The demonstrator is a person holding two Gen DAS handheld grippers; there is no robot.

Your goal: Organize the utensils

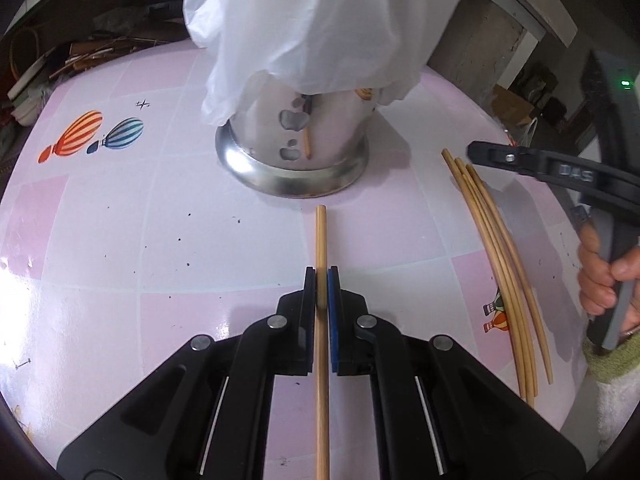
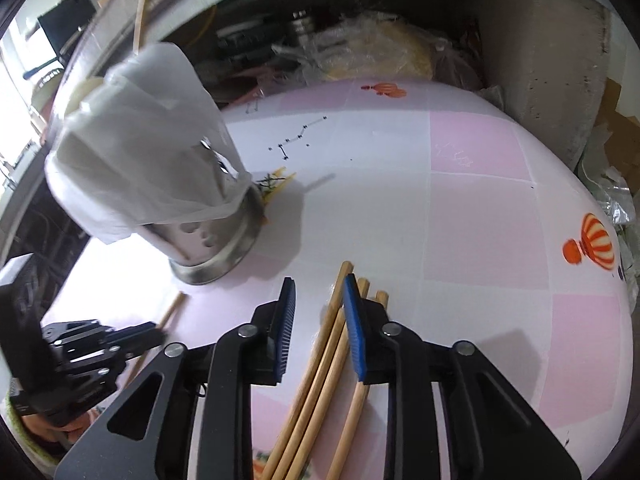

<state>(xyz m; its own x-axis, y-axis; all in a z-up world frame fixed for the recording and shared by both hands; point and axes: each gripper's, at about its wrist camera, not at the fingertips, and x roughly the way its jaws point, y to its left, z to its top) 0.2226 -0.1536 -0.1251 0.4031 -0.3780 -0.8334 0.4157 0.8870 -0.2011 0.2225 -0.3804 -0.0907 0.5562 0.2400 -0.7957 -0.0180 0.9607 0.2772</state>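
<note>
My left gripper (image 1: 321, 274) is shut on a single wooden chopstick (image 1: 321, 236) that points toward a perforated steel utensil holder (image 1: 292, 148) covered by a white plastic bag (image 1: 320, 20). Several more chopsticks (image 1: 496, 248) lie on the table to the right. My right gripper (image 2: 320, 292) is open and hovers over those chopsticks (image 2: 320, 368), its jaws on either side of the pile. The holder (image 2: 212, 240) stands to the left in the right wrist view, with my left gripper (image 2: 156, 330) and its chopstick (image 2: 174, 308) low at the left.
The table (image 1: 120, 240) has a pink and white checked cover with balloon prints. Clutter and boxes sit beyond the far edge (image 2: 360, 52). A concrete pillar (image 2: 560, 60) stands at the back right.
</note>
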